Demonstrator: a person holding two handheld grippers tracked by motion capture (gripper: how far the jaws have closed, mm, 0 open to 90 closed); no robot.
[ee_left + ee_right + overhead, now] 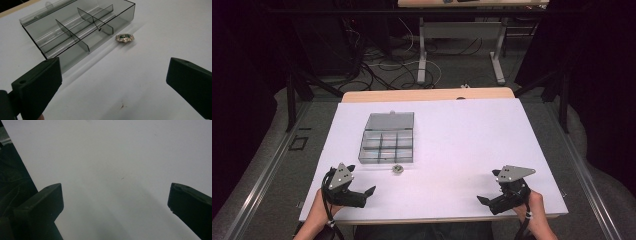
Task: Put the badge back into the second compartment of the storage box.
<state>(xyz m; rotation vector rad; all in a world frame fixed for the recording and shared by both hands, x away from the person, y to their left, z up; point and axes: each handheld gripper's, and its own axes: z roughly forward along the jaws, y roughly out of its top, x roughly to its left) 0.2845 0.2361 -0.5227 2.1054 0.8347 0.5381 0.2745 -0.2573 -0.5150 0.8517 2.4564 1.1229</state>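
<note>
In the high view the ring [397, 169] is too small for us to make out its stones. In the left gripper view the box [75, 32] runs off the top edge, so we lose its lid. We see both jaws of the left tongs [113, 87] and of the right tongs [115, 207] cut off by the bottom edge. The tabletop [120, 157] there blurs into plain white.

Left black two-jaw gripper [371, 191] and right black two-jaw gripper [480, 200]: blocky jaws, grey three-cornered drilled top plates, black trailing cables; forearms bare.
</note>
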